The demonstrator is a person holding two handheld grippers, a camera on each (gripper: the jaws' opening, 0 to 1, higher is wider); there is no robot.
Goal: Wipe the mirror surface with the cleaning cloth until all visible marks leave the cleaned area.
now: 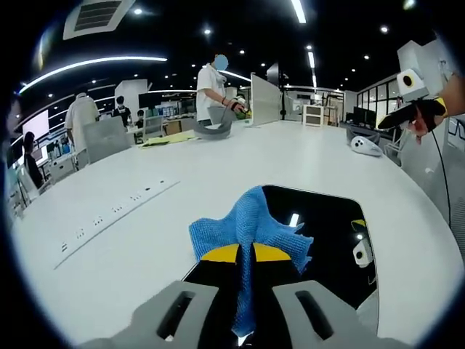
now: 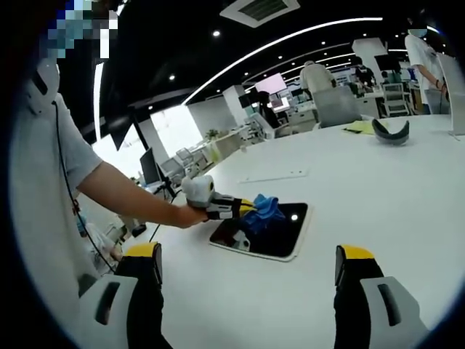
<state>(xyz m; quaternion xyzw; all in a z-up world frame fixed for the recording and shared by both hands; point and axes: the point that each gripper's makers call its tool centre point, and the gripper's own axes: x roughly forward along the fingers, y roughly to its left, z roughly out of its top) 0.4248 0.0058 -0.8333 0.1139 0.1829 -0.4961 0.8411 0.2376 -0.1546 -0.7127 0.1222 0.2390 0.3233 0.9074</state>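
Mirror [image 1: 320, 233] lies flat on the white table [image 1: 145, 240]. My left gripper [image 1: 245, 253] is clamped on the blue cloth [image 1: 247, 233], over the mirror's near edge. Right gripper [image 2: 247, 262] is spread wide, well apart.

The mirror [image 2: 280, 231] is a dark rectangular plate with rounded corners and a pale rim, lying flat on the white table [image 2: 378, 196]. The blue cleaning cloth [image 1: 251, 233] lies crumpled on one end of the mirror, partly over its edge.
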